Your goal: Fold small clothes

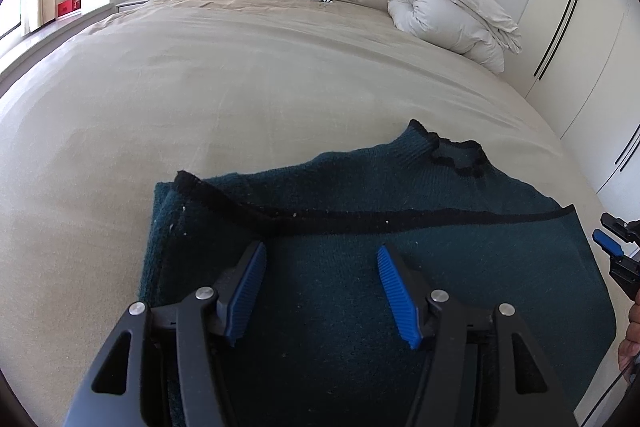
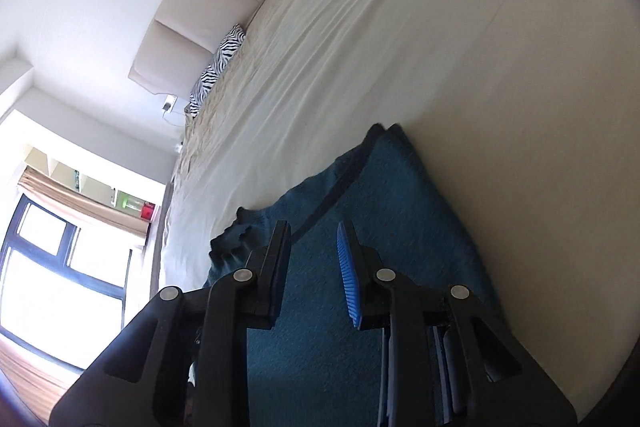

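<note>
Sweater (image 1: 360, 227) — dark teal knit with black trim — lies flat on the bed (image 1: 200, 87) near its foot edge, one side already folded inward so a black-edged hem runs across the body; neckline points toward the headboard. Left tongs (image 1: 322, 291) hover low over the lower half, released, blue pads spread, gripping nothing. Right tongs (image 2: 314, 267) likewise parted and empty over the right side — probably positioned to take the opposite edge for the next fold.

No readable text, labels, brands or numbers show in either view.
</note>
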The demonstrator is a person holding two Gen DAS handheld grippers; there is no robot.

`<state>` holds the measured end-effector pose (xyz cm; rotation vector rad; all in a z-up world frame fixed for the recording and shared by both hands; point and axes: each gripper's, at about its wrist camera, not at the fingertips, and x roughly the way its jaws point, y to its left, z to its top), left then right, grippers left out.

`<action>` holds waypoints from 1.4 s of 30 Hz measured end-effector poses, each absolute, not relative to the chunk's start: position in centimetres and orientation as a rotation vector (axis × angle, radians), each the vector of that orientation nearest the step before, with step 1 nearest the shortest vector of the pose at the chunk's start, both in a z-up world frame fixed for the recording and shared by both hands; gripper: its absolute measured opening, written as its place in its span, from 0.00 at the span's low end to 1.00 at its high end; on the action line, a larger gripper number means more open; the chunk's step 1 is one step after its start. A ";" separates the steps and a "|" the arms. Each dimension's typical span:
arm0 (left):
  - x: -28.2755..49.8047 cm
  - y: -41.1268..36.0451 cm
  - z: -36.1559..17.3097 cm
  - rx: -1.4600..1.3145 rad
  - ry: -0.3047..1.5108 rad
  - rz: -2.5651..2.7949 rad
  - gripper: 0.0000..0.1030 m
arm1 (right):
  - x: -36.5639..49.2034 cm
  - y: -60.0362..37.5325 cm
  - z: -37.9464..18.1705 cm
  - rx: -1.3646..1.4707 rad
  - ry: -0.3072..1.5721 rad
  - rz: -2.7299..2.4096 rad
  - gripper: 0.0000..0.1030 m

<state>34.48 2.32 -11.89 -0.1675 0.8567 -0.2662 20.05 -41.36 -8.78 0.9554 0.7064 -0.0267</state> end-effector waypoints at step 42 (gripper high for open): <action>21.5 0.1 -10.5 -0.233 0.956 -0.402 0.58 | 11.4 -28.7 -14.5 1.033 0.925 0.316 0.24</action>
